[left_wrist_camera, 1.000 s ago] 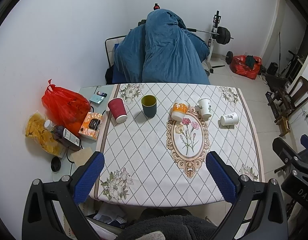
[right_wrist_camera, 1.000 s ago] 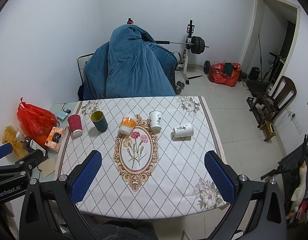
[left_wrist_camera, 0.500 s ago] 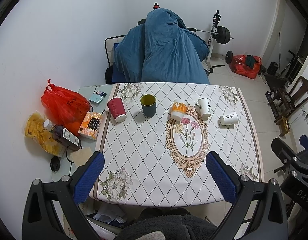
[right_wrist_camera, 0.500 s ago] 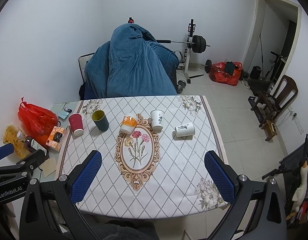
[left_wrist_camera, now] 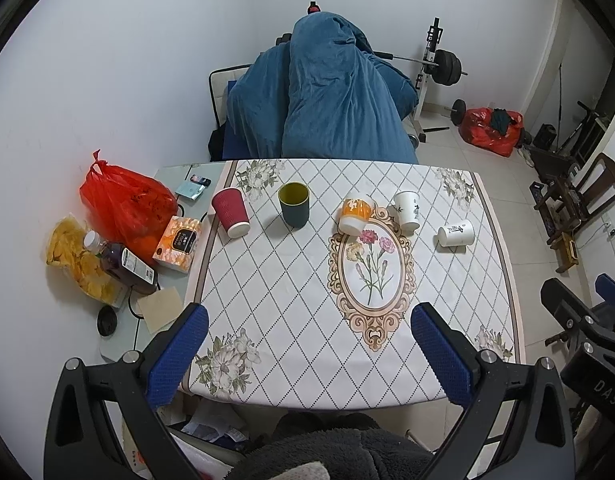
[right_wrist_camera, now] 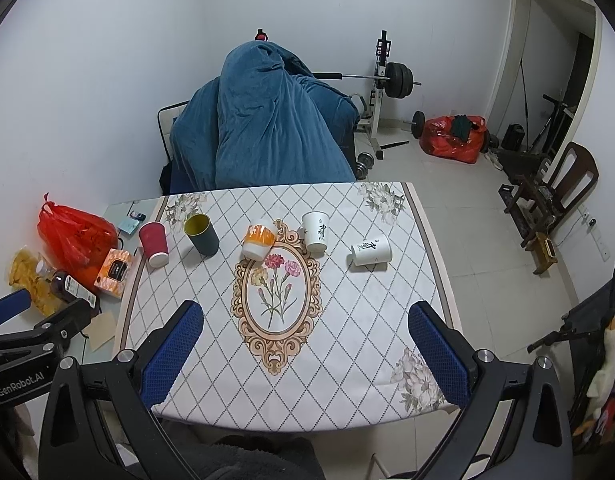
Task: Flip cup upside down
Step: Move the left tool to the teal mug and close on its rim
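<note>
Several cups stand in a row on the patterned tablecloth (left_wrist_camera: 291,300). A dark green cup (left_wrist_camera: 294,204) stands upright, mouth up. A red paper cup (left_wrist_camera: 230,212) and an orange-white cup (left_wrist_camera: 354,215) stand mouth down. A white cup (left_wrist_camera: 407,210) stands on its mouth, and another white cup (left_wrist_camera: 454,233) lies on its side. The same cups show in the right wrist view: green cup (right_wrist_camera: 202,234), red cup (right_wrist_camera: 155,243), orange cup (right_wrist_camera: 259,239), white cup (right_wrist_camera: 316,231), lying cup (right_wrist_camera: 371,249). My left gripper (left_wrist_camera: 305,354) and right gripper (right_wrist_camera: 305,354) are open and empty above the table's near edge.
A side table at the left holds a red bag (left_wrist_camera: 123,204), a tissue box (left_wrist_camera: 178,243), a bottle (left_wrist_camera: 121,262) and a chip bag (left_wrist_camera: 75,256). A blue blanket (left_wrist_camera: 323,96) covers a chair behind the table. Weights and chairs stand at the right.
Both views have shifted very slightly; the cups have not moved and both grippers stay open.
</note>
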`<state>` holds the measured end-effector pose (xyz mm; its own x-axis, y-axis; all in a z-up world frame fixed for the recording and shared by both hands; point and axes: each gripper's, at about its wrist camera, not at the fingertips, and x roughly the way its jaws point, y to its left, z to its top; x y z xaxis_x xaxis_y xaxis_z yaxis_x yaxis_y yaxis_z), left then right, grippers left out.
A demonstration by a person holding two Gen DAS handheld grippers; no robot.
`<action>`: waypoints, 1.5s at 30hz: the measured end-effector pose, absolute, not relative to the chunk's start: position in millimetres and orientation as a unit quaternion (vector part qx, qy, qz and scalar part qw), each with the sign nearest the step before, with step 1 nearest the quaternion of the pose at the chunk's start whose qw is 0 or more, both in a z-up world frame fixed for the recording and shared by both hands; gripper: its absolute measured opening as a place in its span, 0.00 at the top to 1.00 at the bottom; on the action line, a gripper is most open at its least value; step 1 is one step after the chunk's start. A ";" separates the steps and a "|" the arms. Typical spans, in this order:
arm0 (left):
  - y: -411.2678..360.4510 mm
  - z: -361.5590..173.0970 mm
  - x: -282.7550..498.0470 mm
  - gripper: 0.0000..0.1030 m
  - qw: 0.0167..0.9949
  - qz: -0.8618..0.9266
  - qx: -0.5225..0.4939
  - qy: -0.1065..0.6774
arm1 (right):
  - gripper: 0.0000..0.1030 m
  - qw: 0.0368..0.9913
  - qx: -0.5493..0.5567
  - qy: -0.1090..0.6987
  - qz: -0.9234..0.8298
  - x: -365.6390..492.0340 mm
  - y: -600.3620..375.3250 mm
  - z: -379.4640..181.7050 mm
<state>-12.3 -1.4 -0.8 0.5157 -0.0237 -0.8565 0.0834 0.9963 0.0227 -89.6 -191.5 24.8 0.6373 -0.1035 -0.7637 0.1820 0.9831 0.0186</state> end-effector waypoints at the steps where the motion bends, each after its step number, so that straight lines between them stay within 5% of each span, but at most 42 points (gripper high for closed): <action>1: -3.3 -3.4 -11.7 0.00 0.870 -0.029 0.032 0.492 | 0.00 0.903 0.047 0.419 -0.079 -89.5 -191.1 24.5; 10: -0.1 -47.8 22.6 0.00 0.863 0.027 0.039 0.502 | 0.00 0.889 0.055 0.450 -0.070 -64.9 -205.3 -21.6; 32: 20.9 -236.3 188.9 0.00 0.819 0.038 0.057 0.570 | 0.00 0.785 0.030 0.615 -0.071 100.4 -206.2 -251.8; 45: 33.9 -295.8 258.6 0.01 0.823 0.021 0.043 0.567 | 0.00 0.774 0.015 0.631 -0.054 192.4 -165.9 -301.2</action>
